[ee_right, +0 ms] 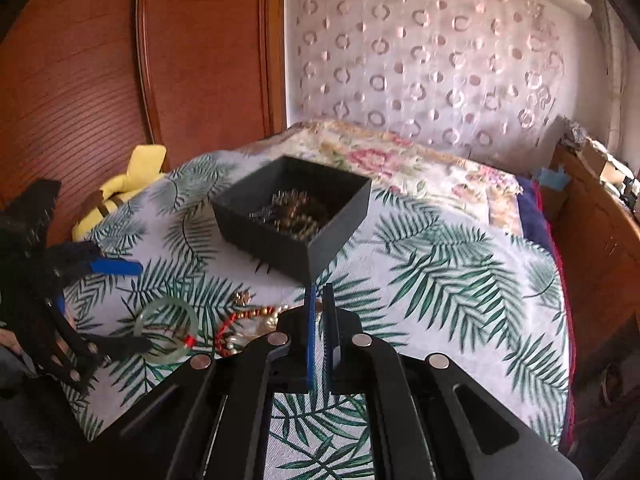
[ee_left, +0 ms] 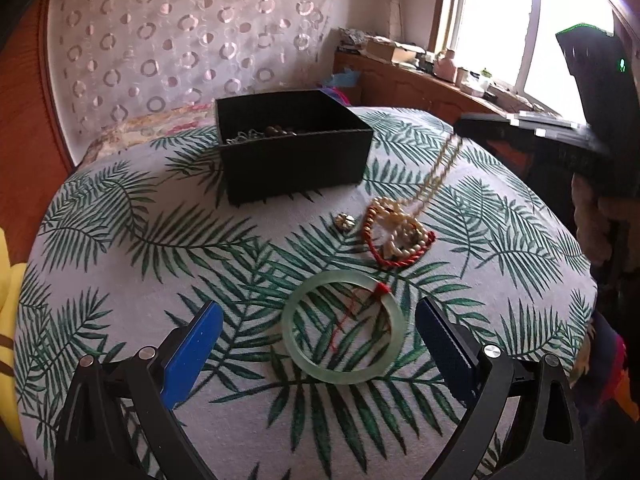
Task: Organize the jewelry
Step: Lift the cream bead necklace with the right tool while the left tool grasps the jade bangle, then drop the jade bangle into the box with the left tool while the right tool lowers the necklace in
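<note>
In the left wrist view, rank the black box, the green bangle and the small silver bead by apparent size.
1. black box
2. green bangle, though it lies nearer the camera, so the gap may be understated
3. silver bead, clearly smallest

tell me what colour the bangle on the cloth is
Pale translucent green bangle, with red thread tied on; clearest in the left wrist view.

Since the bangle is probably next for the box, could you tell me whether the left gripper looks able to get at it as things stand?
Probably yes. The left gripper is open, its blue fingers flanking the green bangle, which lies flat on the leaf-print cloth. Nothing sits between them; the bead pile lies beyond it.
</note>
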Demonstrator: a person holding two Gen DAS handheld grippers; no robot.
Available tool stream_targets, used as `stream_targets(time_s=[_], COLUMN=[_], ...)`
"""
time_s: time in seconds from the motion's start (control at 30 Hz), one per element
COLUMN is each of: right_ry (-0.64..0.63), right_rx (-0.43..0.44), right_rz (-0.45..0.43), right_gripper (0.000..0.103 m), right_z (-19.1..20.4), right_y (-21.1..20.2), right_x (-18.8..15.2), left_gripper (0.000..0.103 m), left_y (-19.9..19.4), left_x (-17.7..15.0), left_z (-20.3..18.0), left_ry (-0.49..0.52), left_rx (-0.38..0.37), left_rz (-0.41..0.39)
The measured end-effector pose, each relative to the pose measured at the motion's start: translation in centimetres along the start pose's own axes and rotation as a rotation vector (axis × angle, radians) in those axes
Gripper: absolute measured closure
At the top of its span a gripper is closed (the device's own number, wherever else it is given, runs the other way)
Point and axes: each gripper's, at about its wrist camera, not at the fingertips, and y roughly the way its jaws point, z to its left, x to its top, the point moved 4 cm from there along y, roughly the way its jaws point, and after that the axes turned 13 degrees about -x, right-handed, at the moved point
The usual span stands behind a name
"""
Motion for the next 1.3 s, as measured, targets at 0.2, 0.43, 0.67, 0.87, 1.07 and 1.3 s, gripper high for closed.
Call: stream_targets(time_s=[0.2, 0.43, 0.67, 0.87, 1.07, 1.3], right_ry=[0.002, 0.010, 0.006, 0.000, 0.001, -0.008], right_rx=[-0.003, 0.001, 0.002, 0.006, 0.011, -0.001], right_rz=[-0.013, -0.011, -0.054, -0.091, -0.135, -0.196], right_gripper=[0.099, 0.099, 0.099, 0.099, 0.099, 0.099], right_z=[-0.3, -0.2, -0.1, 0.1, 0.3, 0.5], right_y=[-0.5, -0.3, -1.8, -3.1, -4.5, -6.0], right_x=[0.2, 0.1, 2.0, 3.8, 5.7, 8.4], left_gripper=[0.010, 0.010, 0.034, 0.034, 0.034, 0.034], left_y=[1.2, 2.4, 2.3, 1.4, -1.0, -2.5], left_x=[-0.2, -0.3, -0.4, 0.0, 2.2, 4.8], left_z=[-0.6, -0.7, -1.1, -1.0, -1.0, -0.6], left_ry=[0.020, 0.033, 0.080, 0.073, 0.072, 0.062], left_rx=[-0.001, 0.022, 0.044, 0.031, 0.032, 0.038], left_rz=[0.045, 0.096, 0.094, 0.064, -0.018, -0.084])
